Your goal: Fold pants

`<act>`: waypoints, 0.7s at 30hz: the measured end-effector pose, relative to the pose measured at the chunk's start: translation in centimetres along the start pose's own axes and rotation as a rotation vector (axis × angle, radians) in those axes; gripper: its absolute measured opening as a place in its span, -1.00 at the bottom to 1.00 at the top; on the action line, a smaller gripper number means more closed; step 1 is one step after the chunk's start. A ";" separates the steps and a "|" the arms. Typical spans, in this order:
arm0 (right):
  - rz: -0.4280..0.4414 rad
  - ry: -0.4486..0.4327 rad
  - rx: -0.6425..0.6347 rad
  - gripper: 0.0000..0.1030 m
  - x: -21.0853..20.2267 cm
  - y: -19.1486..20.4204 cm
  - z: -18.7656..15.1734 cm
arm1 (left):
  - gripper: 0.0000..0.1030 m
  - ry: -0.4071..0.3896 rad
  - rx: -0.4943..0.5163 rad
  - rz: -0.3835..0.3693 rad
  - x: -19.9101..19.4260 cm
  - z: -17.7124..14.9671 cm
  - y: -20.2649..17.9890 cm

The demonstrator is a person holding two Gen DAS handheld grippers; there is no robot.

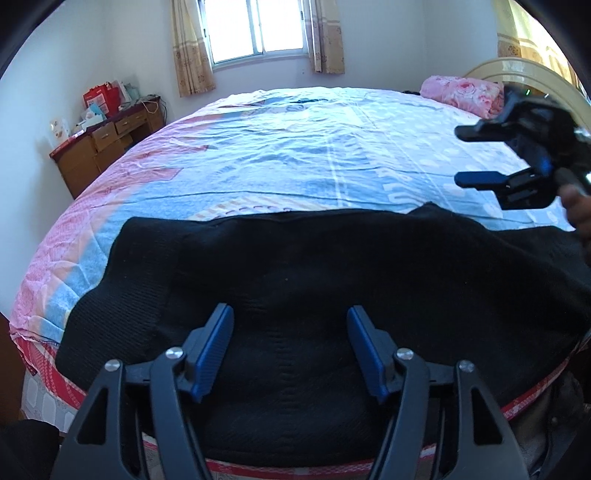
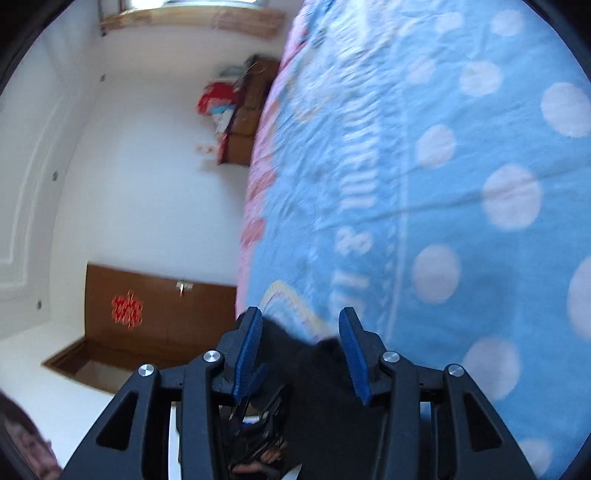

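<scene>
L wrist cam low over bed (image 1: 295,147), facing window (image 1: 258,29) — R cam rolled sideways, close

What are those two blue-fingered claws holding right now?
Nothing. The left gripper and right gripper are both open above the black knitted pants.

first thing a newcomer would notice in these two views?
The black pants lie spread wide across the near edge of the bed, dark against its blue and pink sheet. The left gripper hangs open right over them, while the right gripper is open too, raised above the sheet at the right. Far back, a bright window and a pink pillow stand out.
</scene>
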State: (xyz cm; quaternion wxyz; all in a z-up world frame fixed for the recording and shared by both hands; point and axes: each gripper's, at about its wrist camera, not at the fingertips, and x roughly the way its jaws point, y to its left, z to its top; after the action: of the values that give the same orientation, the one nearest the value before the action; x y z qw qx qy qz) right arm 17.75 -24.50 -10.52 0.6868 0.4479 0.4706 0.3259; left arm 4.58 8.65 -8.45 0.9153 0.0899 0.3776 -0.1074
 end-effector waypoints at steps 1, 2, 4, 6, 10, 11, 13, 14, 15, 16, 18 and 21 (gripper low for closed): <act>0.004 0.028 -0.028 -0.10 0.6 0.8 -0.8 | 0.32 0.001 0.002 0.007 0.0 0.0 -0.1; 0.013 0.062 -0.067 -0.10 1.7 1.8 -1.7 | 0.32 0.001 0.000 0.007 0.0 0.0 -0.1; -0.017 0.104 -0.131 -0.10 3.8 2.8 -3.2 | 0.32 0.000 -0.004 0.000 -0.2 -0.1 0.1; -0.124 0.111 -0.145 -0.19 6.3 1.9 -4.4 | 0.32 -0.002 -0.008 -0.007 -0.3 -0.3 0.3; -0.149 0.024 -0.147 -0.34 5.9 1.8 -5.5 | 0.32 0.000 -0.028 -0.010 -0.5 0.0 0.4; -0.188 0.021 -0.136 -0.30 4.9 2.4 -5.8 | 0.32 -0.001 -0.054 -0.023 -0.8 0.4 0.6; -0.159 -0.061 -0.183 -0.30 1.3 4.3 -6.5 | 0.33 -0.019 -0.096 -0.048 -1.4 1.0 0.9; -0.160 -0.130 -0.233 -0.30 -1.6 5.5 -7.1 | 0.33 -0.032 -0.108 -0.058 -1.7 1.3 0.9; -0.184 -0.196 -0.262 -0.30 -4.2 6.2 -7.7 | 0.33 -0.050 -0.115 -0.074 -2.1 1.8 0.7; -0.224 -0.279 -0.283 -0.30 -7.5 6.7 -8.6 | 0.33 -0.061 -0.114 -0.084 -2.3 2.3 0.3; -0.361 -0.469 -0.287 -0.30 -14.8 6.8 -11.0 | 0.33 -0.080 -0.085 -0.101 -2.6 3.1 -1.1; -0.557 -0.710 -0.215 -0.30 -23.5 5.6 -16.0 | 0.33 -0.085 -0.025 -0.130 -2.8 3.8 -3.7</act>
State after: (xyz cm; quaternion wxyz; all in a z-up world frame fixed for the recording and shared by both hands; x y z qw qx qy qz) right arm -5.52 -37.83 0.44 0.9093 0.3146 0.2723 0.0022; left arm 4.21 4.51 -4.15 0.9228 0.0490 0.3445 -0.1656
